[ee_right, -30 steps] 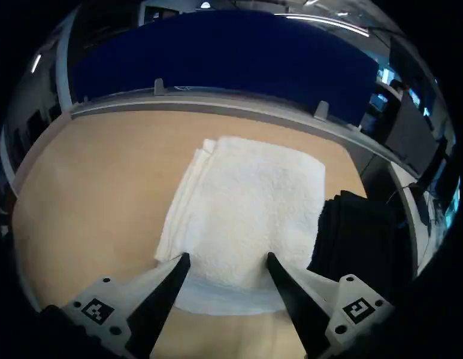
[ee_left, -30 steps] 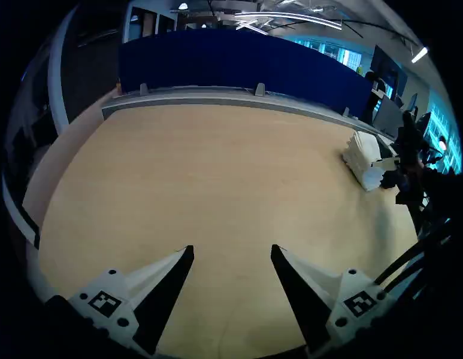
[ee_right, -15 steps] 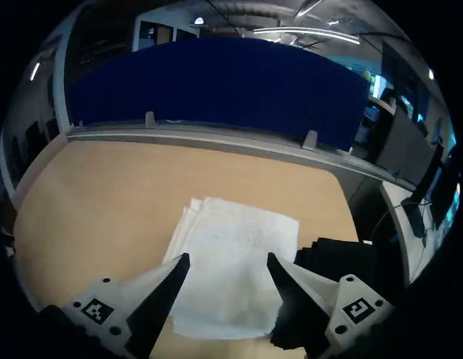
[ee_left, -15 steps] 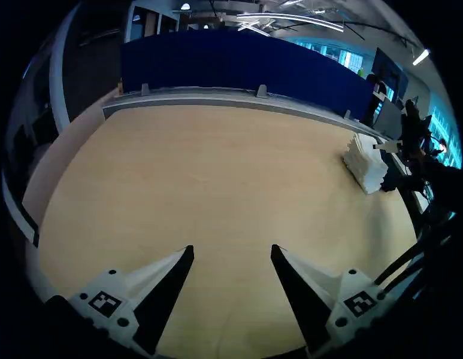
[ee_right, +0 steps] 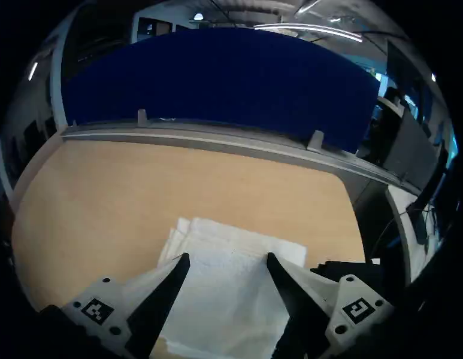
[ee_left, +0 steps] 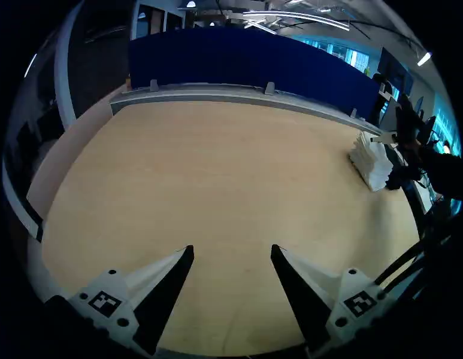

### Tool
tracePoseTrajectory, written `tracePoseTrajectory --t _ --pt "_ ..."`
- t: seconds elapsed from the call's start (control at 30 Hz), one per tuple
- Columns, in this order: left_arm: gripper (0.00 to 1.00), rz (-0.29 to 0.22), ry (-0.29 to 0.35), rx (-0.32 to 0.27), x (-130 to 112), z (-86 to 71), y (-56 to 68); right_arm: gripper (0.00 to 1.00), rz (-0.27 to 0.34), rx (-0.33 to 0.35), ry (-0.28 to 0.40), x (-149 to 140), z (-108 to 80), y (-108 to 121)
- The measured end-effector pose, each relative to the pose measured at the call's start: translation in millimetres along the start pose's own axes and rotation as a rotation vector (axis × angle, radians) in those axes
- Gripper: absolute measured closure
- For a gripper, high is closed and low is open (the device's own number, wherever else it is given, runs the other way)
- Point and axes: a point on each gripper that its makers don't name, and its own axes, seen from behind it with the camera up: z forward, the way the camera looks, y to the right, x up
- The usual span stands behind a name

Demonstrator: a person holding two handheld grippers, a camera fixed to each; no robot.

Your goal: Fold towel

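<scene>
A folded white towel stack (ee_right: 231,281) lies on the wooden table (ee_right: 111,197), right under my right gripper (ee_right: 226,257), whose fingers stand open above it with nothing between them. Seen from the left gripper view, the same towel stack (ee_left: 370,160) sits at the table's far right edge. The right gripper (ee_left: 387,138) hovers just over it there, held by a person's dark-sleeved arm (ee_left: 438,170). My left gripper (ee_left: 231,248) is open over bare tabletop (ee_left: 219,167), far from the towel.
A dark folded cloth (ee_right: 345,270) lies just right of the white stack. A blue partition (ee_right: 219,84) with a grey rail (ee_right: 231,143) closes off the table's far side. Desks and monitors (ee_left: 390,66) stand beyond the right edge.
The right gripper has lifted and pulled back from the towel, which has slid lower and looks smaller in its view. The left gripper has barely moved.
</scene>
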Motion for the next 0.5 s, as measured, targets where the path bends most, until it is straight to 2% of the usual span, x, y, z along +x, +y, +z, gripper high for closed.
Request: tracePoseTrajectory --t 0.5 --pt "0.05 0.005 -0.009 0.018 -7 -1.7 -0.2 0.0 0.01 -0.008 -0.035 -13 31.8 -1"
